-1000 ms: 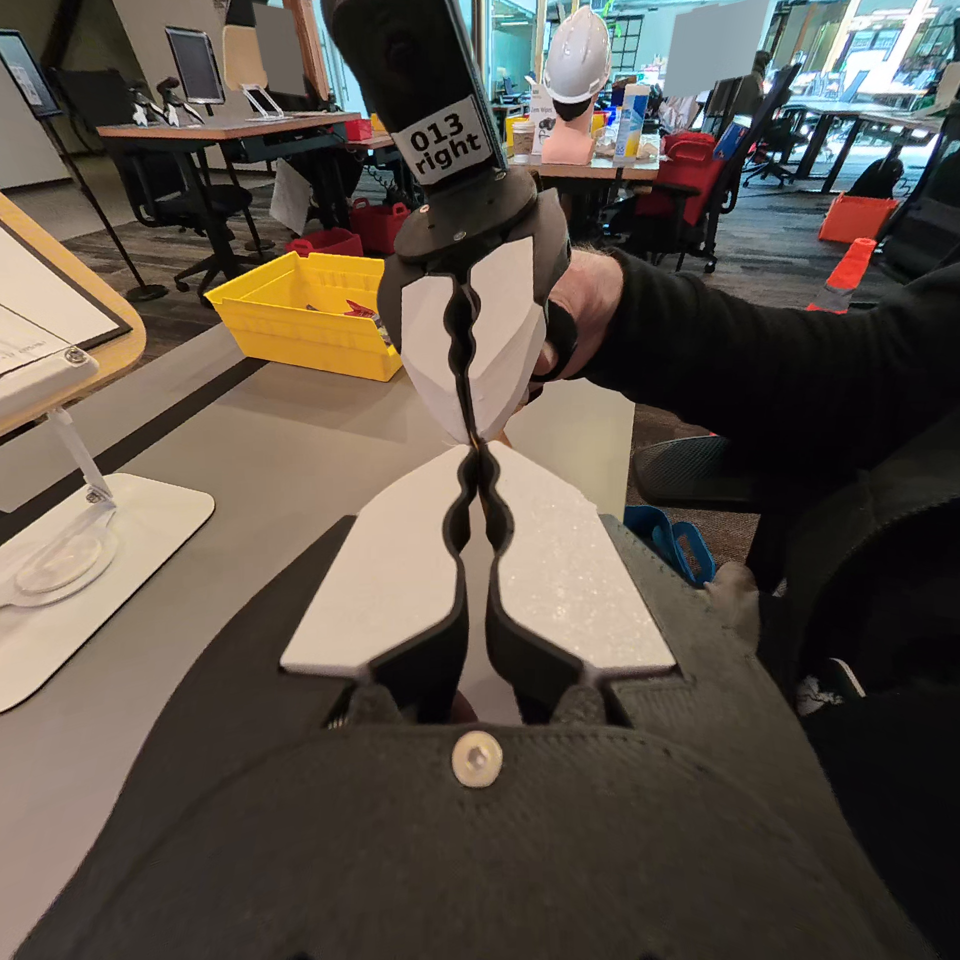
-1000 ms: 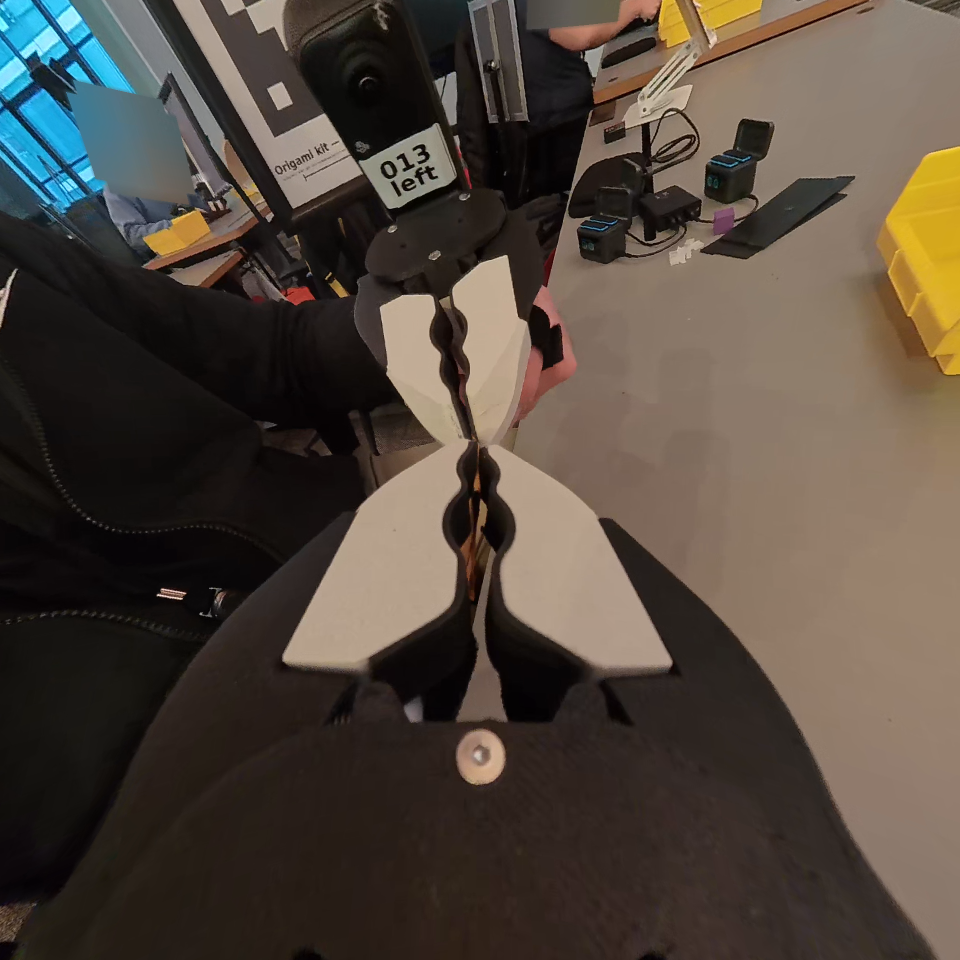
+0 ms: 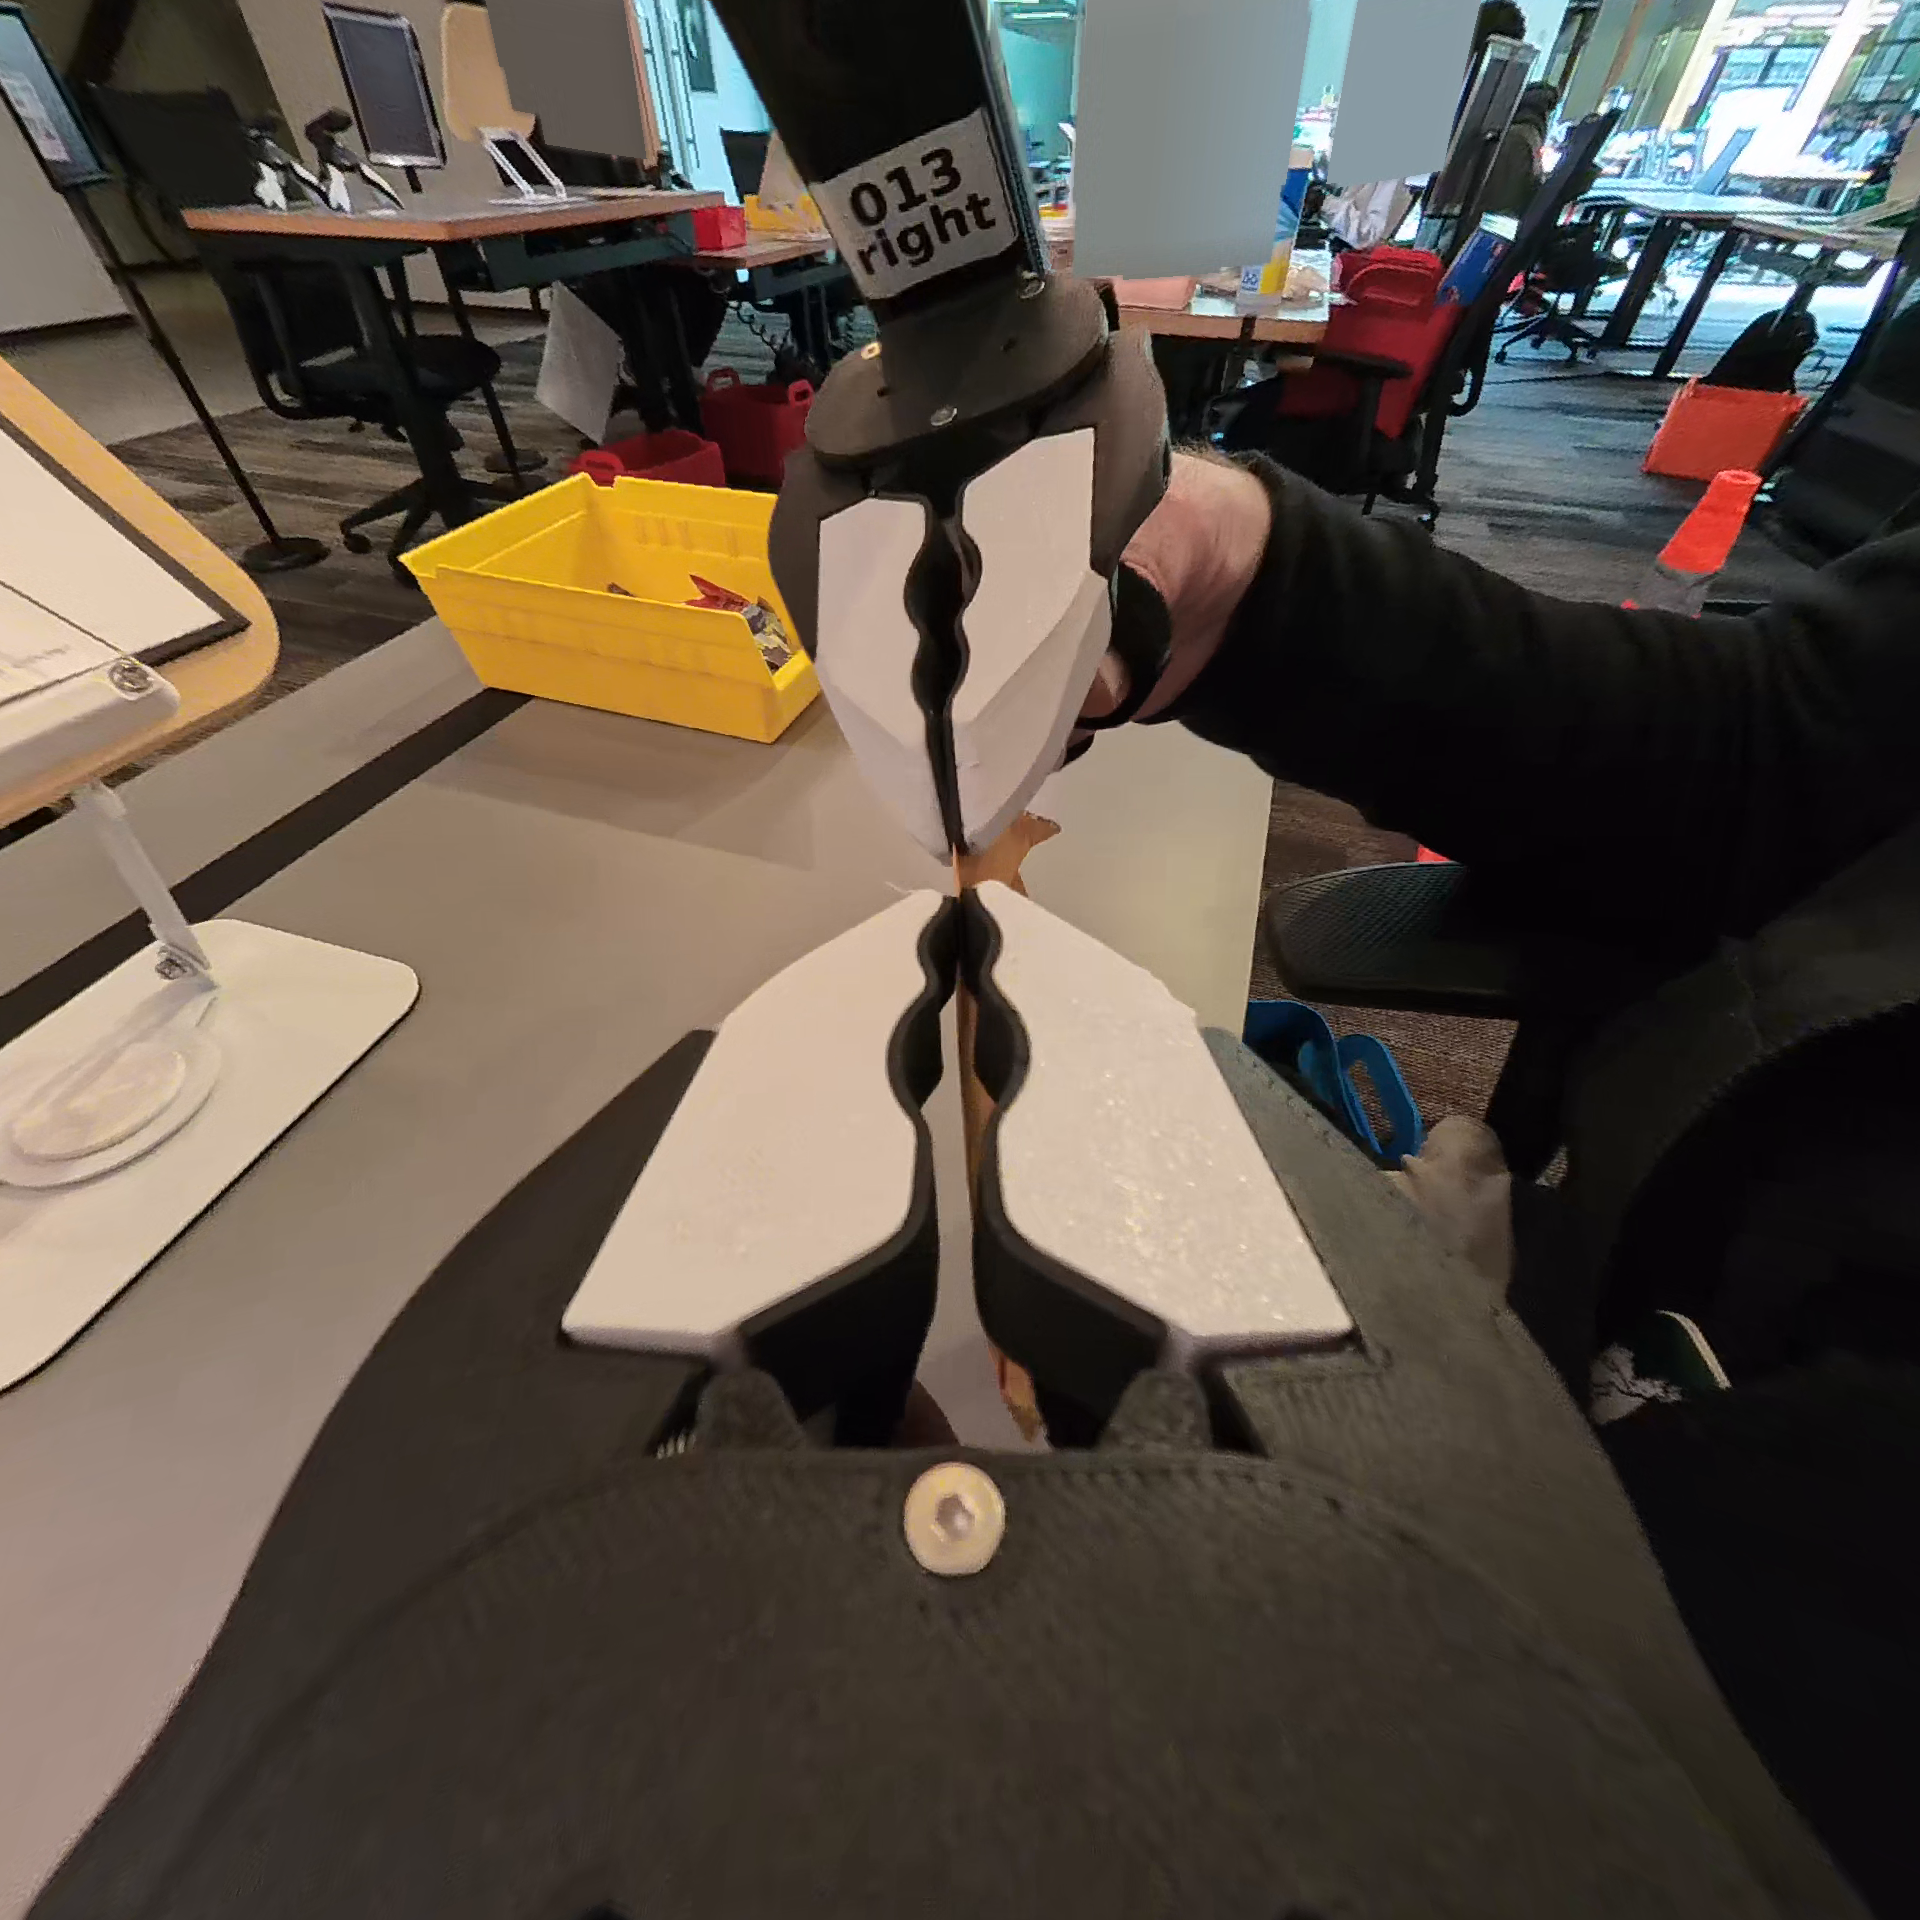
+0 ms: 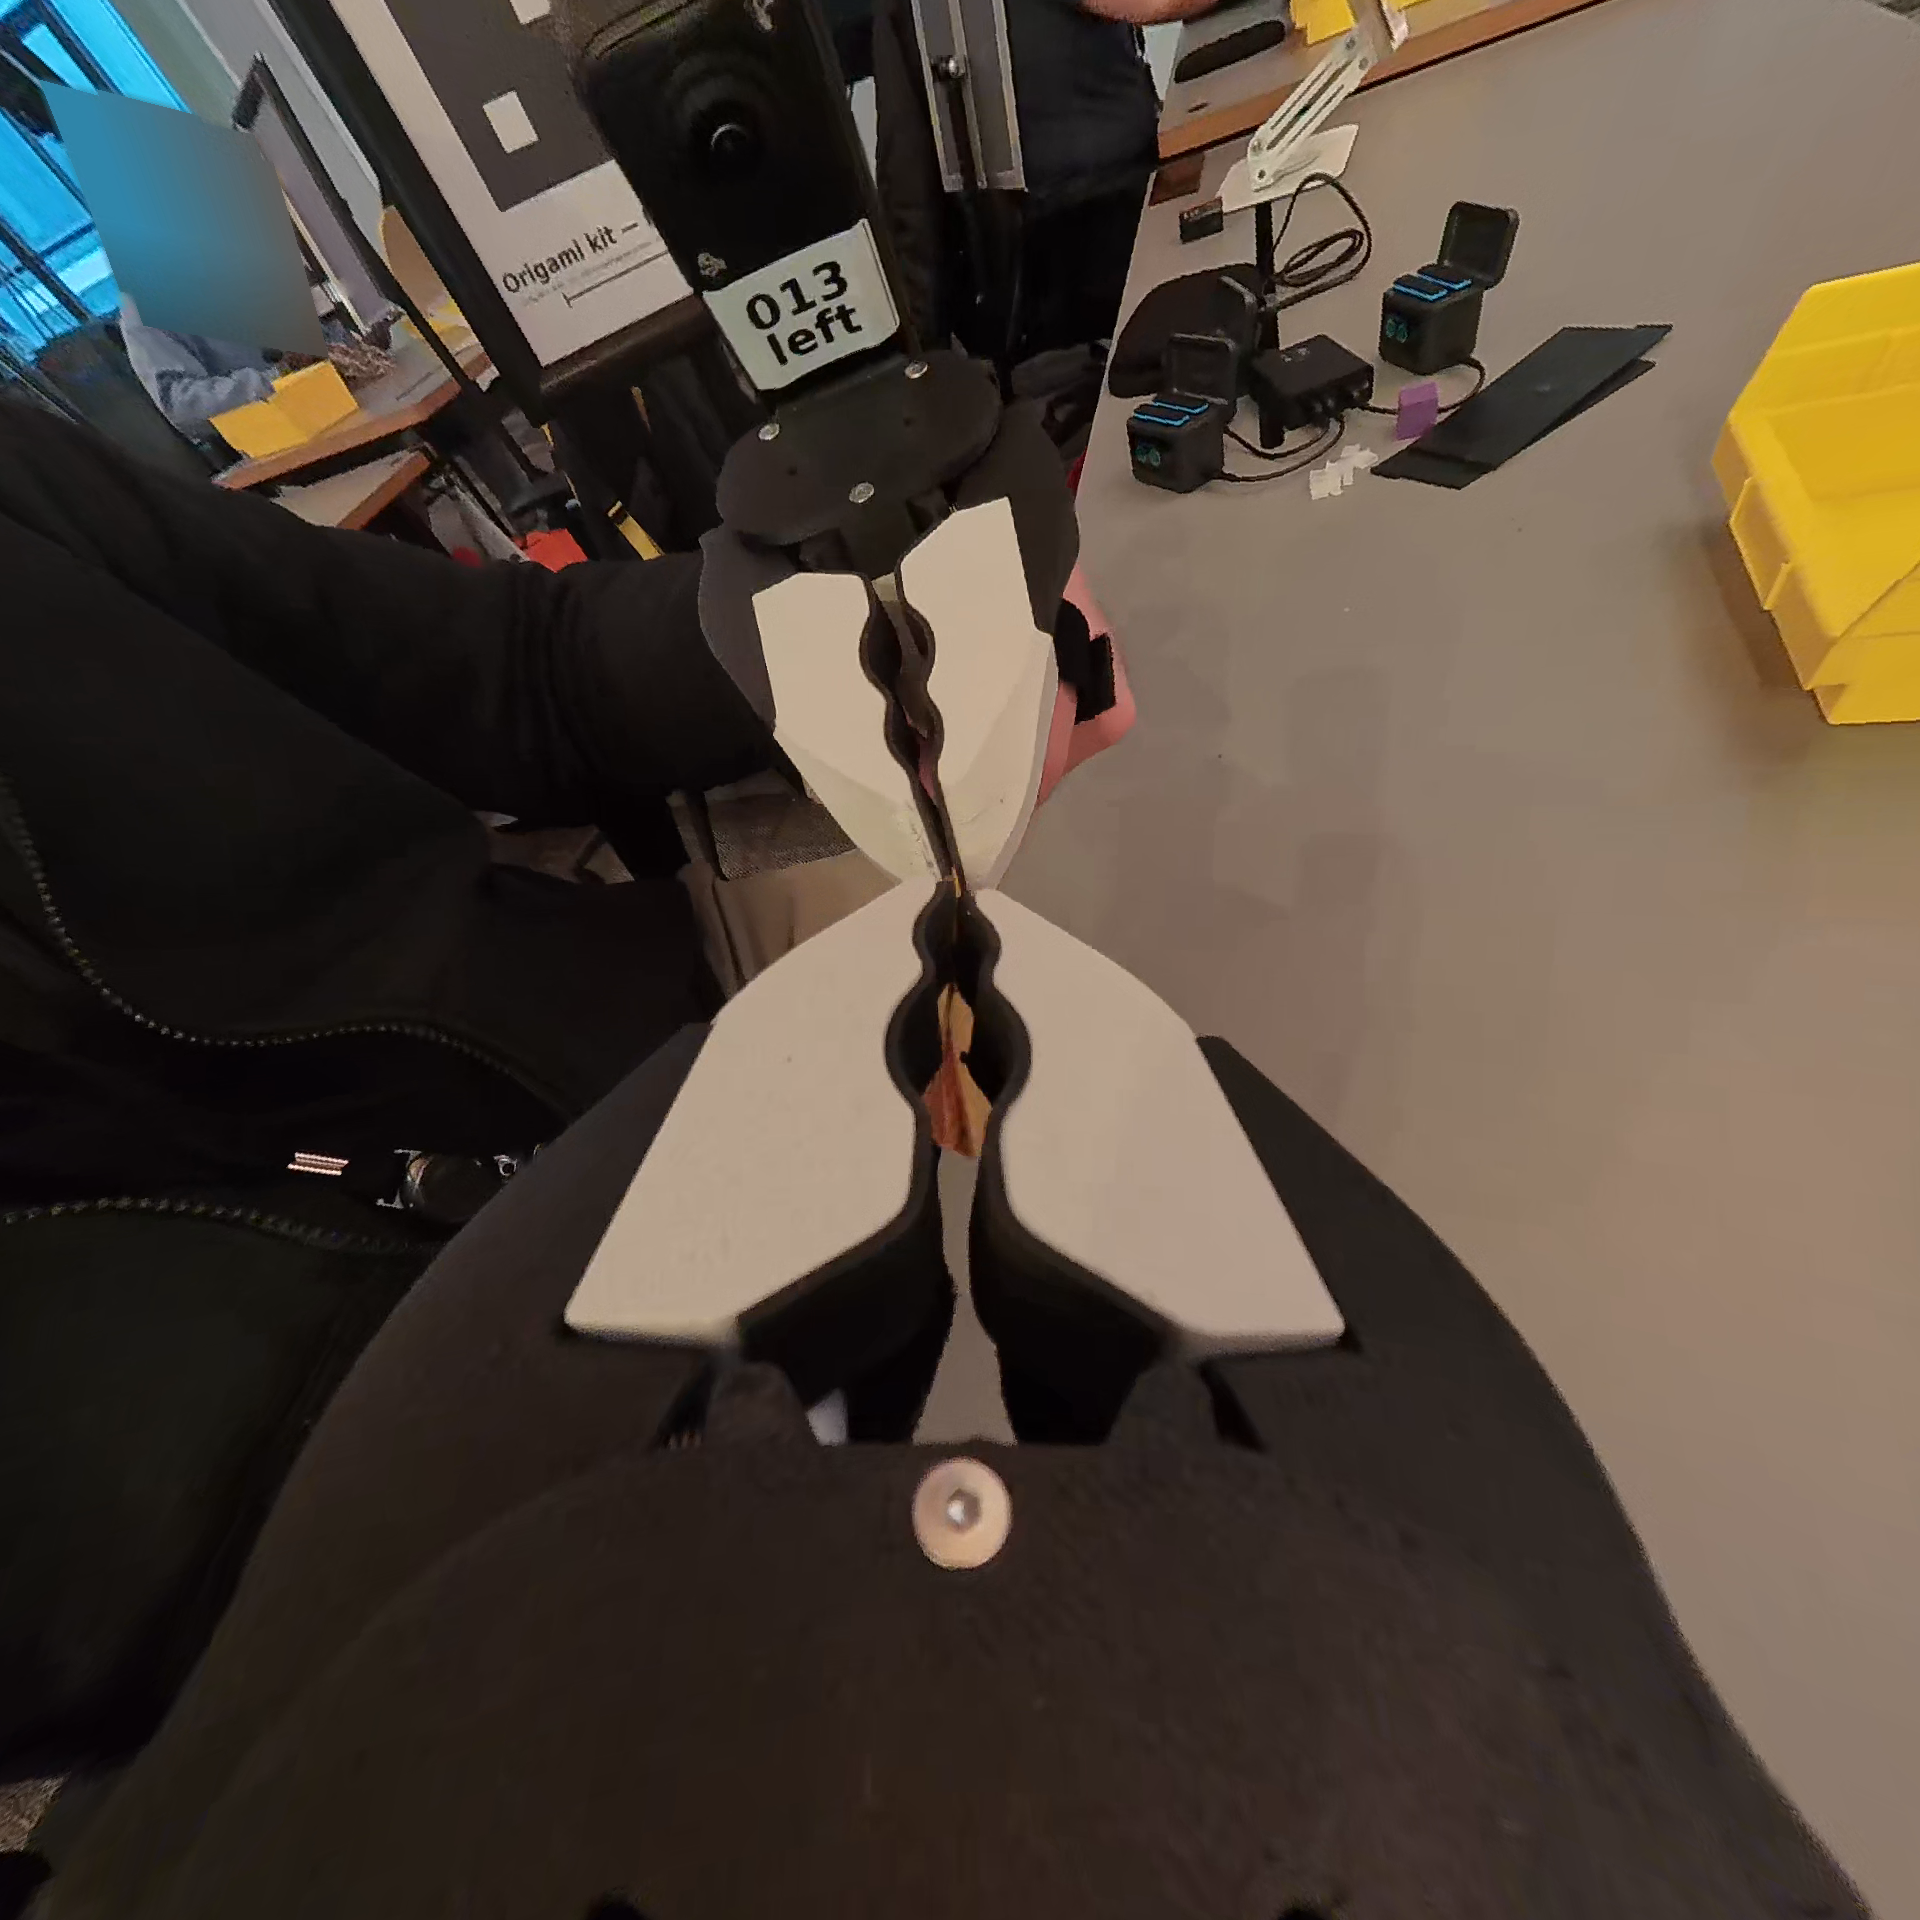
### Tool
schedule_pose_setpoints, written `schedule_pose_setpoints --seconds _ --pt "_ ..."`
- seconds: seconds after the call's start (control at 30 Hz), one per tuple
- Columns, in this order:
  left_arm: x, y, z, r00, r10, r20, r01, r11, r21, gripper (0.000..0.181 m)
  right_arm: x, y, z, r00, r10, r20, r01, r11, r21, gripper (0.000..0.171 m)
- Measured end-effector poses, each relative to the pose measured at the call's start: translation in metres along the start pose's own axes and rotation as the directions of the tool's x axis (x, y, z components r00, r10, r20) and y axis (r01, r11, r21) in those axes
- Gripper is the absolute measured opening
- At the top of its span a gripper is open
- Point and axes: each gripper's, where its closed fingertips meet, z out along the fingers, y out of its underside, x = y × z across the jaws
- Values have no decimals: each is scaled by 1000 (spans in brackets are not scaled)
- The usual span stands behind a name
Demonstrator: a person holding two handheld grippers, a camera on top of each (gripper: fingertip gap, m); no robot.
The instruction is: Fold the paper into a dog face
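Table (image 3: 436, 935): grey, matte, with a dark strip along it; open-plan office behind with desks, chairs, monitors.
Left tool (image 3: 958, 904): pressed together, pinching the paper (image 3: 977, 1101), a tan, edge-on strip between its fingers.
Right tool (image 3: 951, 842): tip to tip with the left, likewise clamped on the paper.
Both held above the table's near edge.
Yellow bin (image 3: 613, 634): beyond the tips, left.
White stand base (image 3: 260, 1029): left.
Each tool body bears a white printed label.
Charger cases (image 4: 1288, 384): beyond the right tool, right.

Each of the 2 wrist cameras looks close along its own fingers, facing the other. Both share the grey table (image 3: 582, 935) edge.
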Motion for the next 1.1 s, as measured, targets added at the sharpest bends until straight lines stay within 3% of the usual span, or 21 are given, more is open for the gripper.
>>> schedule_pose_setpoints --seconds 0.53,0.63,0.73,0.9,1.1 --pt "-1 4 -11 997 -43 -67 43 999 -1 0 2 -1 -12 1000 25 13 -26 999 27 0" --pt "-1 1 -6 997 -50 -51 51 999 18 16 2 -1 -13 1000 27 12 -27 999 33 0" --pt "-2 4 -2 998 -46 -33 46 999 14 0 2 0 -9 999 31 12 -31 999 23 0" --pt "-4 4 -6 997 -66 -43 67 998 16 0 5 1 -16 999 52 -1 -52 998 18 0" --pt "-7 0 -10 993 -100 -63 102 994 36 0 11 -8 -45 997 70 -27 -67 991 112 1"
